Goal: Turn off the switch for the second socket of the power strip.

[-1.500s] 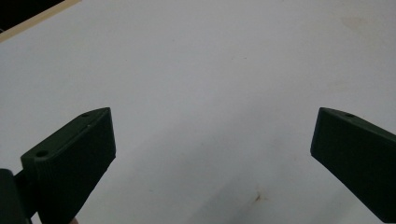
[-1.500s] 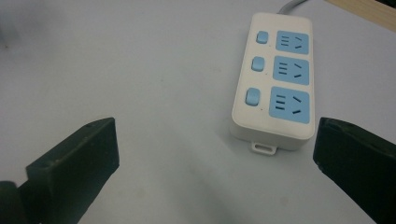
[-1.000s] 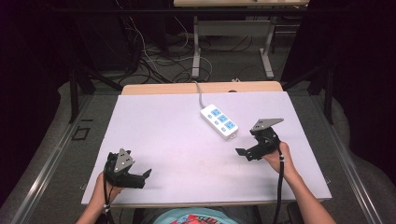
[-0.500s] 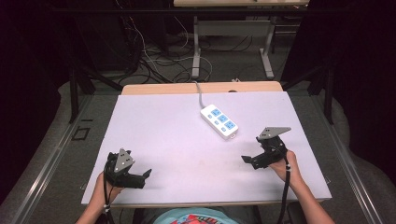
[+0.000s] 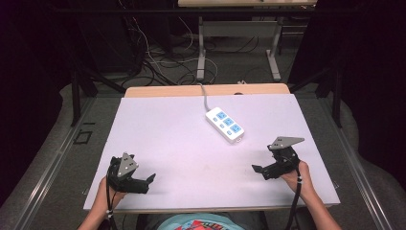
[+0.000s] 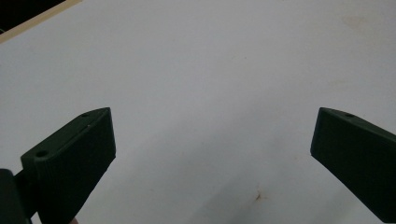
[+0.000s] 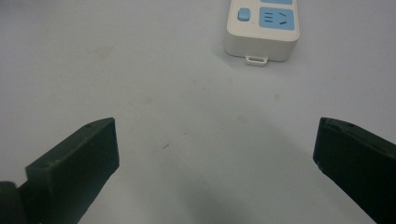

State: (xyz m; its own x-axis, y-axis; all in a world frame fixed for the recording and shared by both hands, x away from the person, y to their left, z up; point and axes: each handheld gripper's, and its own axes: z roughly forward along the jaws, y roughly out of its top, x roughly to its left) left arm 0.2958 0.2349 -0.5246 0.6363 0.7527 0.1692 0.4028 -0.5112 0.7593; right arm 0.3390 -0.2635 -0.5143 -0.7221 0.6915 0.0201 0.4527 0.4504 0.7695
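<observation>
Right fingers: two black fingers (image 7: 74, 163) spread wide apart, nothing between them, bare desk surface under the gap
Right gripper: black two-fingered gripper with a grey three-cornered plate on top (image 5: 258, 170), held in the person's right hand (image 5: 298, 177) at the near right part of the desk, fingers pointing toward the desk's middle
Left fingers: two black fingers (image 6: 77, 154) also spread wide, gripping nothing, plain white surface between them
Left gripper: black gripper with a grey plate (image 5: 149, 179), held in the person's left hand (image 5: 106, 189) at the near left corner, low over the desk
Power strip: white rectangular plastic power strip with three blue sockets (image 5: 225, 124), lying flat and slanted on the far middle of the desk, apart from both grippers; nearer the right gripper, whose view shows its near end with a blue button and a small white tab (image 7: 261, 32)
Strip cable: grey cable (image 5: 205, 96) running from the strip's far end over the far edge
Desk: white-topped desk with a pale wooden far edge (image 5: 182, 143), faint stains near its front
</observation>
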